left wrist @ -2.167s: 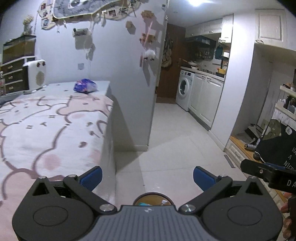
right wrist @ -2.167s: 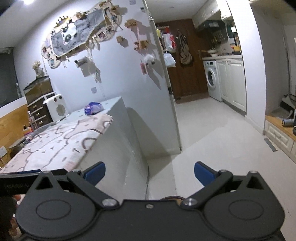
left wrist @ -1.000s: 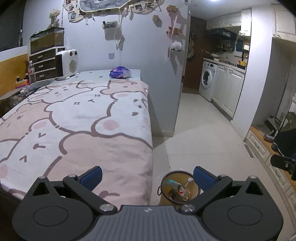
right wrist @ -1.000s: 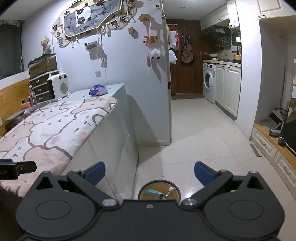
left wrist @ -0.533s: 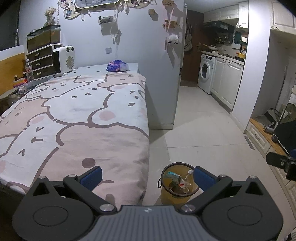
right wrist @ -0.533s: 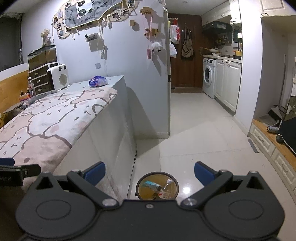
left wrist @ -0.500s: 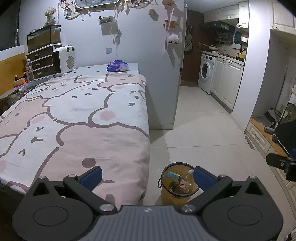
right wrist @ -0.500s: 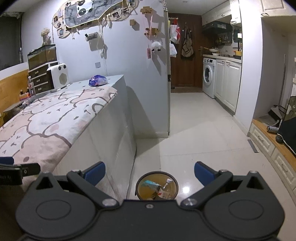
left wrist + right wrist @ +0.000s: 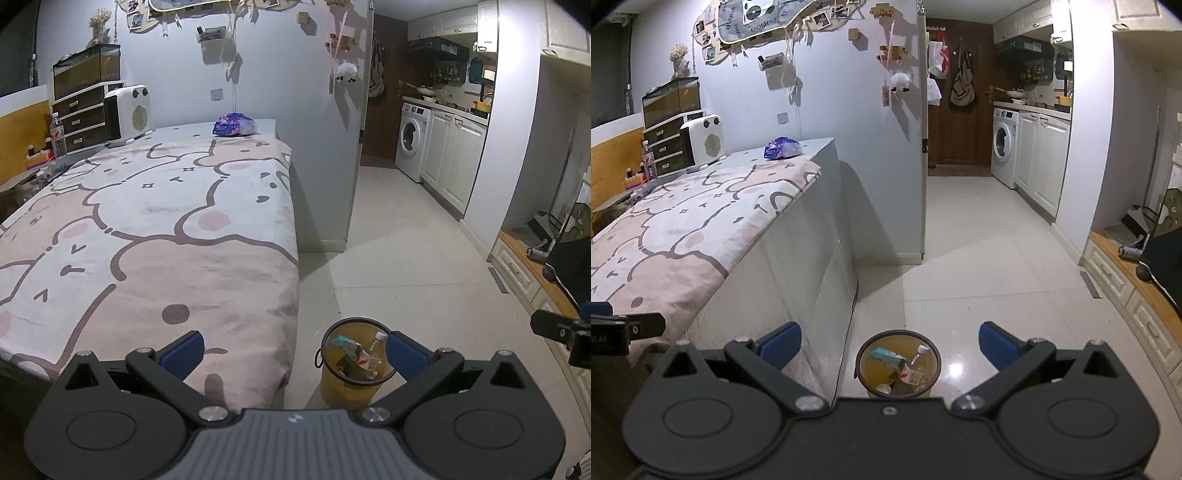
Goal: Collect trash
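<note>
An amber trash bin [image 9: 351,387] stands on the floor beside the near corner of the covered table, holding a plastic bottle, a carton and other scraps. The same bin [image 9: 864,363] shows low in the right wrist view. A crumpled purple wrapper [image 9: 234,124] lies at the far end of the table, also visible as the purple wrapper [image 9: 783,147] from the right. My left gripper [image 9: 294,350] is open and empty, above the table corner and bin. My right gripper [image 9: 889,345] is open and empty above the bin.
The long table [image 9: 147,206] wears a pink cartoon cloth. A white heater [image 9: 125,112] and drawers stand at its far left. Tiled floor [image 9: 979,266] runs toward a washing machine [image 9: 1004,146] and white cabinets. A low wooden ledge [image 9: 532,266] with dark objects lines the right.
Both grippers have pulled back from the far wall and tipped downward. The table top and the bin have come into view and moved up in the frames. Jaws stayed open.
</note>
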### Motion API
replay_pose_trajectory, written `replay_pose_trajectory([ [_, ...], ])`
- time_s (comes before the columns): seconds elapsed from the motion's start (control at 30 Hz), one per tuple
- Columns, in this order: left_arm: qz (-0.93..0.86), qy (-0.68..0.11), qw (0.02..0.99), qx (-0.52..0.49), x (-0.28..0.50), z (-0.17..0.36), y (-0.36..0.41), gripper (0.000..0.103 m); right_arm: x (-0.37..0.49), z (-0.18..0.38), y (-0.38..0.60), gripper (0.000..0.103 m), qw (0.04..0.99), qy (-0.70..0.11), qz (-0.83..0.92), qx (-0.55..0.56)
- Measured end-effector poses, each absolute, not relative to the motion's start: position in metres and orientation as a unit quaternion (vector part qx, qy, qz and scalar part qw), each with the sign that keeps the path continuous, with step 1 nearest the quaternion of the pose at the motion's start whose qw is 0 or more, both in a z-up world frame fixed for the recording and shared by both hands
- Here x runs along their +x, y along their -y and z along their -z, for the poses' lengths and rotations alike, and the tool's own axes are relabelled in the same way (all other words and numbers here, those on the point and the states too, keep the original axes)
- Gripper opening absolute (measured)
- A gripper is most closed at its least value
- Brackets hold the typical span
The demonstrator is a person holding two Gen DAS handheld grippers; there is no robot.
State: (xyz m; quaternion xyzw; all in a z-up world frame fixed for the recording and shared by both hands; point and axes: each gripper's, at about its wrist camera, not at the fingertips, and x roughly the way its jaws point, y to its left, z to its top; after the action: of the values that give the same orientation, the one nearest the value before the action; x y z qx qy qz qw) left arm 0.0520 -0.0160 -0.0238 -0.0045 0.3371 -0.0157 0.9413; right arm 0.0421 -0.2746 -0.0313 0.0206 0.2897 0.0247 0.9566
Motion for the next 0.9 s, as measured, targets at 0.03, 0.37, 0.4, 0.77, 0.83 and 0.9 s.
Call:
replay_pose_trajectory([
  [0.03, 0.016, -0.337, 0.941, -0.005, 0.0524, 0.0241, 0.0162, 0.103, 0.0422, 0.0313, 0.2745, 0.103, 0.957, -0.290, -0.025, 0.021],
  [0.37, 0.015, -0.338, 0.941, -0.006, 0.0516, 0.0258, 0.0168, 0.103, 0.0426, 0.0319, 0.2730, 0.103, 0.956, -0.292, -0.025, 0.021],
  [0.4, 0.015, -0.338, 0.941, -0.006, 0.0518, 0.0255, 0.0167, 0.103, 0.0426, 0.0319, 0.2729, 0.103, 0.956, -0.292, -0.024, 0.021],
  [0.77, 0.015, -0.339, 0.941, -0.006, 0.0514, 0.0268, 0.0170, 0.103, 0.0423, 0.0318, 0.2725, 0.103, 0.956, -0.292, -0.025, 0.021],
  [0.83, 0.014, -0.339, 0.941, -0.006, 0.0510, 0.0271, 0.0171, 0.103, 0.0425, 0.0316, 0.2727, 0.103, 0.956, -0.292, -0.024, 0.021],
  [0.9, 0.015, -0.339, 0.941, -0.006, 0.0515, 0.0267, 0.0168, 0.103, 0.0425, 0.0315, 0.2729, 0.103, 0.956, -0.291, -0.024, 0.021],
])
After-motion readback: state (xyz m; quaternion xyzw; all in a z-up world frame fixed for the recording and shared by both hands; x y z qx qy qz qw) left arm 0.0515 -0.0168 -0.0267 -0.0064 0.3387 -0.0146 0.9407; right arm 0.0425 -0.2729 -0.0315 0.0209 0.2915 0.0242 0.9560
